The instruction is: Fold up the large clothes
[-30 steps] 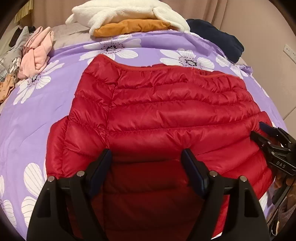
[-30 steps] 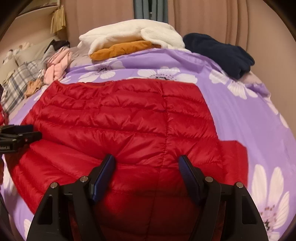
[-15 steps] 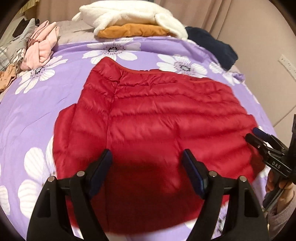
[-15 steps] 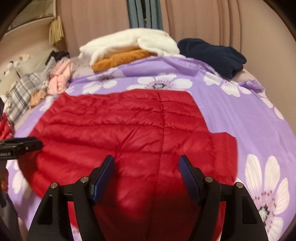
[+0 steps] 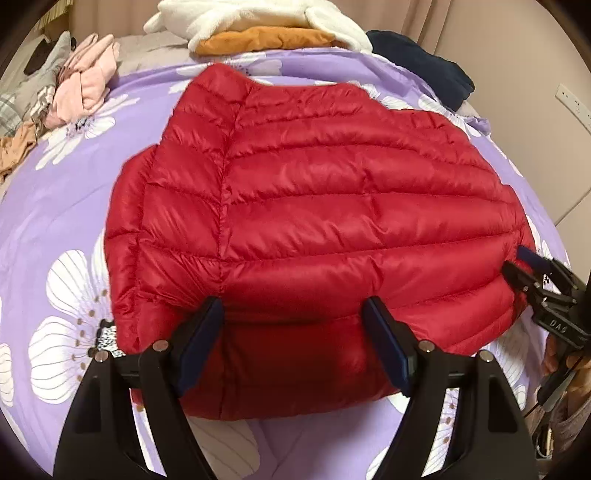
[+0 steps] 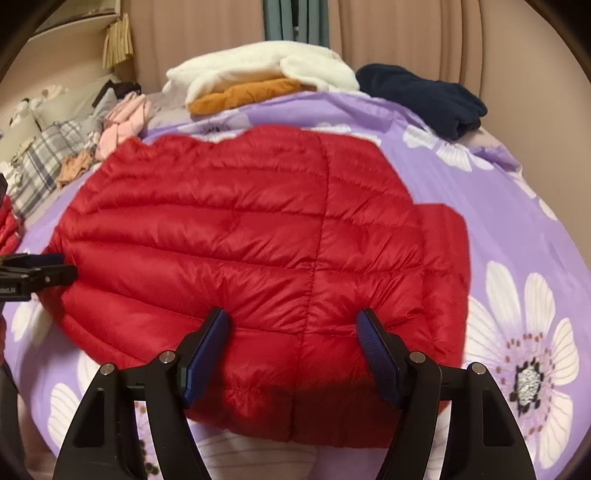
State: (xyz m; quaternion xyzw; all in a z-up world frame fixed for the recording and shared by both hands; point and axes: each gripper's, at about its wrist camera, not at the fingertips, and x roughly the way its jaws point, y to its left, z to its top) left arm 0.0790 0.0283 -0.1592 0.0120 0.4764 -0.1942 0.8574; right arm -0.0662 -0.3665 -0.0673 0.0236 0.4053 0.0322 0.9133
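A red quilted puffer jacket (image 5: 314, 206) (image 6: 240, 229) lies flat on a purple flowered bed cover (image 5: 55, 221) (image 6: 498, 206), with one sleeve end showing at its right (image 6: 447, 236). My left gripper (image 5: 291, 310) hovers open over the jacket's near left part, and its fingertips sit at the fabric's surface. Over the near right part, my right gripper (image 6: 291, 317) is open too. Neither pinches any cloth. Each gripper shows at the edge of the other's view: the right gripper (image 5: 532, 273) and the left gripper (image 6: 40, 269).
At the far end of the bed lies a stack of white and orange garments (image 5: 258, 22) (image 6: 258, 70), with a navy garment (image 5: 424, 66) (image 6: 424, 96) to its right. Pink clothes (image 5: 85, 85) (image 6: 125, 122) and plaid fabric (image 6: 40, 162) are piled far left. A wall rises at the right.
Both views have drawn back toward me. The jacket's near edge and the bed cover below it now show. Both jaws stay as wide as before.
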